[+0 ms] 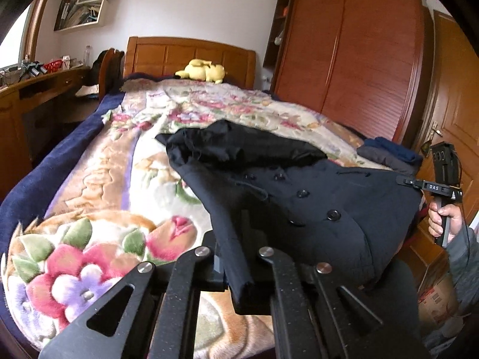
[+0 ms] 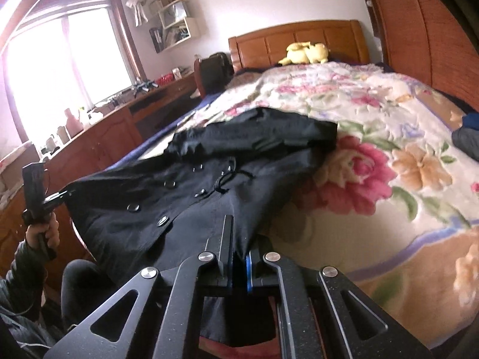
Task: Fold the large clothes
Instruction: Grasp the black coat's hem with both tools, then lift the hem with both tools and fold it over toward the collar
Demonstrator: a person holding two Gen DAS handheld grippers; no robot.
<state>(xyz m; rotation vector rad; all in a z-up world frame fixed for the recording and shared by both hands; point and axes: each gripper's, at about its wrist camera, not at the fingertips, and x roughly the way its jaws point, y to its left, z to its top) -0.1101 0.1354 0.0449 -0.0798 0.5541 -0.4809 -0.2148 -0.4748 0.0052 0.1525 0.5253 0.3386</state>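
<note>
Both tongs, left and right, gripped the hem corners of the black double-breasted coat; it looked heavy, soft, and apt to sag mid-span.

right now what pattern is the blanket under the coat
A floral print, pink, peach and purple flowers on cream: blanket, under the black coat. Right wrist view shows it best.

The dark double-breasted buttoned coat lies on the flower-patterned plush blanket covering the bed, its near hem off the foot edge. A yellow plush toy sits against the wooden headboard behind it. A long wooden worktop runs along the bed's left side.
</note>
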